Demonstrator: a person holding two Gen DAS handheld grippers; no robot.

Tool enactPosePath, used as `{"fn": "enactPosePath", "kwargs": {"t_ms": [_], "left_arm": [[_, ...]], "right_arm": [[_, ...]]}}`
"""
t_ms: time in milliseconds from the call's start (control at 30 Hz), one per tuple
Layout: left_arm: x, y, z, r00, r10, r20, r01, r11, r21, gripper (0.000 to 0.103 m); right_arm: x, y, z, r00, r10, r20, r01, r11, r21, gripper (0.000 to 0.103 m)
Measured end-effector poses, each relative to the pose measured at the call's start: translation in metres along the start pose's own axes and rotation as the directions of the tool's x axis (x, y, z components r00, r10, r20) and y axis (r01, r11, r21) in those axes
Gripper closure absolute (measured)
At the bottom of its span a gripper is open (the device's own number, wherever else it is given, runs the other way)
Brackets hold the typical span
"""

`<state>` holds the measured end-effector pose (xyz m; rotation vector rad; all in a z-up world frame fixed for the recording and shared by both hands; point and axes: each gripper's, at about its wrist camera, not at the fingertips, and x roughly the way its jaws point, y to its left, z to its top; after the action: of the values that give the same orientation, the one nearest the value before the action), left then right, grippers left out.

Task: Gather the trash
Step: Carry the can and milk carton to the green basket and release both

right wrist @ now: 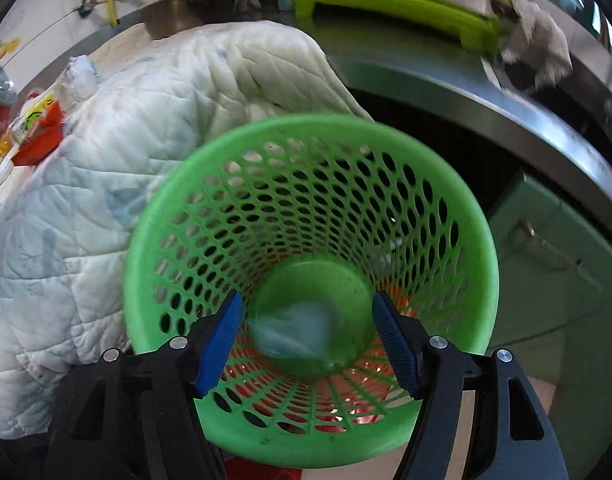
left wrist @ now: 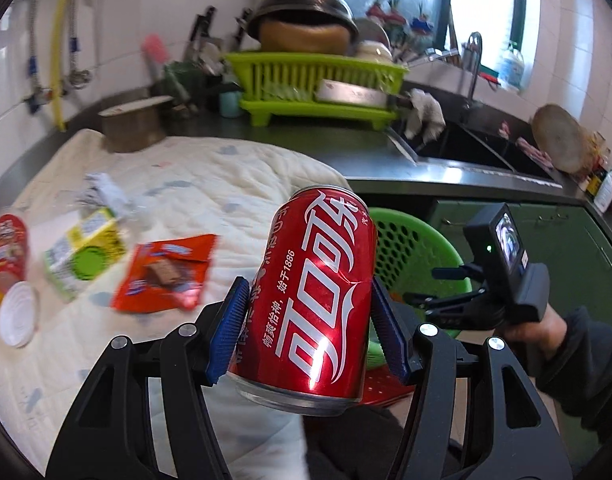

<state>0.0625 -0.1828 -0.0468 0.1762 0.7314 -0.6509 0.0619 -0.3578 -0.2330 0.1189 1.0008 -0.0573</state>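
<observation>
Already the left gripper [left wrist: 310, 332] has the red cola can [left wrist: 318, 292] pinched across its body, blue fingers [left wrist: 229, 332] on either side near the lower half, can tilted a bit and held up off the bench, just left of the green mesh basket [left wrist: 422, 248]. Thin aluminium, looks light and probably empty; smooth and slick wall, dents easily, so a mid-body squeeze with moderate force suits it, and the ribbed pads help against slipping. Right gripper [right wrist: 308, 340] hangs over the basket [right wrist: 466, 216], fingers [right wrist: 221, 344] spread wide, nothing between them; a blurred pale scrap [right wrist: 293, 332] lies in the bottom, apparently soft plastic or paper.

More trash lies on the quilted cloth [left wrist: 225, 176] to the far left: orange snack wrapper [left wrist: 165, 276], yellow-green carton [left wrist: 81, 256], white lid [left wrist: 17, 314], crumpled paper [left wrist: 105, 192], red cup [left wrist: 9, 252]. Wrapper is floppy and flat, best nipped at an edge; carton is stiff enough for a side grip.
</observation>
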Motion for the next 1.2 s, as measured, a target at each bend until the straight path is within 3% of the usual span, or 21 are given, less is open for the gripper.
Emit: {"fn": "enactPosePath", "kwargs": {"t_ms": [200, 267, 400, 500, 733, 967, 1200], "left_arm": [[0.038, -0.027, 0.005, 0.997, -0.036, -0.066, 0.038, 0.999, 0.025, 0.043], [0.051, -0.034, 0.006, 0.995, -0.047, -0.089, 0.050, 0.998, 0.030, 0.043], [0.075, -0.045, 0.004, 0.989, -0.060, -0.136, 0.065, 0.997, 0.031, 0.043], [0.099, -0.054, 0.002, 0.981, -0.074, -0.179, 0.080, 0.996, 0.026, 0.043], [0.134, -0.069, -0.006, 0.960, -0.115, -0.255, 0.119, 0.993, 0.001, 0.041], [0.146, -0.076, -0.010, 0.948, -0.166, -0.271, 0.162, 0.986, -0.035, 0.034], [0.133, -0.076, -0.009, 0.954, -0.166, -0.251, 0.164, 0.986, -0.031, 0.028]], "right_arm": [[-0.008, -0.021, -0.012, 0.999, 0.030, 0.029, -0.031, 0.998, 0.046, 0.038], [-0.017, -0.028, -0.016, 0.998, 0.037, 0.050, -0.040, 0.997, 0.069, 0.032], [-0.036, -0.037, -0.018, 0.995, 0.040, 0.088, -0.048, 0.995, 0.092, 0.031], [-0.053, -0.043, -0.019, 0.991, 0.028, 0.128, -0.041, 0.994, 0.102, 0.025], [-0.090, -0.050, -0.028, 0.980, 0.000, 0.197, -0.021, 0.995, 0.102, 0.022], [-0.107, -0.052, -0.035, 0.973, -0.004, 0.230, -0.023, 0.993, 0.116, 0.021], [-0.109, -0.046, -0.031, 0.971, 0.012, 0.240, -0.038, 0.994, 0.101, 0.021]]}}
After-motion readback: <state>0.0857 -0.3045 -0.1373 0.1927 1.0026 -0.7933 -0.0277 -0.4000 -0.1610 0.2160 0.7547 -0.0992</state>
